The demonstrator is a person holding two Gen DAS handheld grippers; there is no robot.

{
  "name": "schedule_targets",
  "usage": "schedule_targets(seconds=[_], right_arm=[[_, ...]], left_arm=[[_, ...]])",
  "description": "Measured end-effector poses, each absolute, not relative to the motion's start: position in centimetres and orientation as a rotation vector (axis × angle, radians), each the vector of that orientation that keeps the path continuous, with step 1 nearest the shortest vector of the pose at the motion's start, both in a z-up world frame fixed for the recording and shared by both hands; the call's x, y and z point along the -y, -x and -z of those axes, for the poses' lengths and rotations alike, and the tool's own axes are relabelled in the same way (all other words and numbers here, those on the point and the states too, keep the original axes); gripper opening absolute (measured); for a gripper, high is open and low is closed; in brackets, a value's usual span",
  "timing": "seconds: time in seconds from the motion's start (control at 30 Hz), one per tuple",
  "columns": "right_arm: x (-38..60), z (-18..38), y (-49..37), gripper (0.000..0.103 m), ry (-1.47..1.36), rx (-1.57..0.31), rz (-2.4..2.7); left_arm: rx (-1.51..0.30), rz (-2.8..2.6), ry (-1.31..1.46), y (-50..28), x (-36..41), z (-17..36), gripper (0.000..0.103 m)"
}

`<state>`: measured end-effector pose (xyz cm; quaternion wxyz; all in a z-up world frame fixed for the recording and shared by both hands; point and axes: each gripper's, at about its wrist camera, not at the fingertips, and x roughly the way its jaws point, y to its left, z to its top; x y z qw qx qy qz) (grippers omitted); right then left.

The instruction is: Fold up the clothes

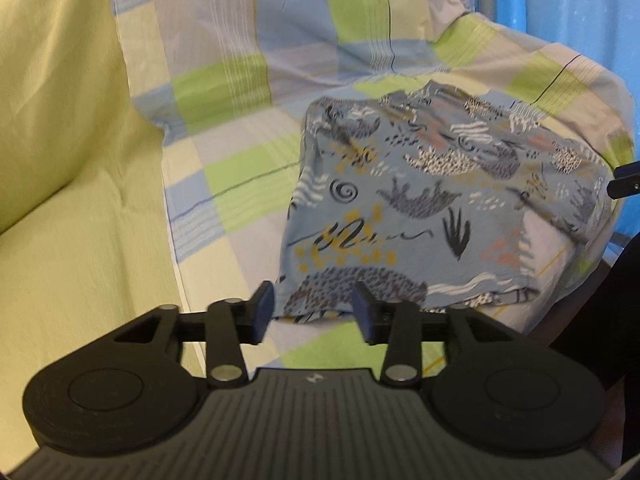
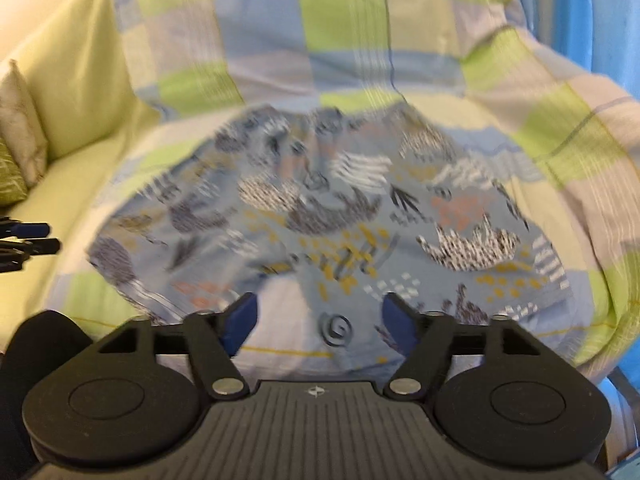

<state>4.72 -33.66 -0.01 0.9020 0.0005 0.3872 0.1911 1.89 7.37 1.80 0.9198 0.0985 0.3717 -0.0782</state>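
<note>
A blue patterned garment (image 1: 432,200) printed with grey, yellow and pink shapes lies folded into a rough rectangle on the checked cover of a seat. My left gripper (image 1: 314,312) stands open just in front of the garment's near left corner, with nothing between its fingers. In the right wrist view the same garment (image 2: 320,216) spreads across the seat, blurred. My right gripper (image 2: 320,326) is open over the garment's near edge and holds nothing. The tips of the left gripper (image 2: 38,238) show at the left edge of that view.
A checked green, blue and grey cover (image 1: 248,152) drapes the seat and its backrest. A plain yellow-green cushion (image 1: 60,120) lies to the left. A small patterned pillow (image 2: 18,148) sits far left. A blue wall (image 1: 580,4) stands at the right.
</note>
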Motion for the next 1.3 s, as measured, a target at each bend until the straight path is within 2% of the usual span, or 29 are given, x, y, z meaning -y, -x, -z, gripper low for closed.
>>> schedule_targets(seconds=[0.1,0.2,0.37,0.43,0.5,0.7,0.8,0.83,1.07,1.13,1.3], right_arm=[[33.4,-0.6,-4.1,0.077,-0.020,-0.776,-0.426],[33.0,-0.9,-3.9,0.084,-0.019,-0.767,-0.434],[31.7,-0.4,-6.2,0.085,-0.019,-0.763,-0.500],[30.8,0.3,-8.3,0.092,0.001,-0.764,-0.504],[29.8,1.5,-10.8,0.093,0.029,-0.784,-0.492],[27.2,5.1,-16.9,0.097,0.142,-0.914,-0.479],[27.2,5.2,-18.4,0.098,0.155,-1.029,-0.448],[27.3,4.9,-18.8,0.098,0.154,-1.075,-0.431],[29.4,-3.6,-18.2,0.101,0.129,-1.260,-0.285],[30.1,-6.5,-17.8,0.101,0.100,-1.308,-0.237],[30.1,-13.6,-16.1,0.101,0.051,-1.366,-0.191]], left_arm=[[-0.758,0.161,-0.218,-1.8,-6.7,-2.0,0.043],[-0.756,0.168,-0.226,-2.1,-6.2,-1.7,0.053],[-0.790,0.154,-0.219,-5.8,-7.1,0.0,0.052],[-0.799,0.143,-0.212,-7.8,-7.8,0.6,0.052],[-0.799,0.132,-0.223,-9.7,-8.2,1.0,0.052],[-0.778,0.189,-0.290,-14.5,-7.2,1.9,0.054],[-0.837,0.203,-0.263,-16.0,-6.4,2.0,0.055],[-0.869,0.203,-0.246,-16.1,-6.2,1.6,0.058],[-1.061,0.239,-0.166,-14.9,-3.7,-5.7,0.074],[-1.086,0.254,-0.163,-14.4,-2.6,-8.9,0.087],[-1.151,0.280,-0.237,-13.6,-0.1,-16.8,0.092]])
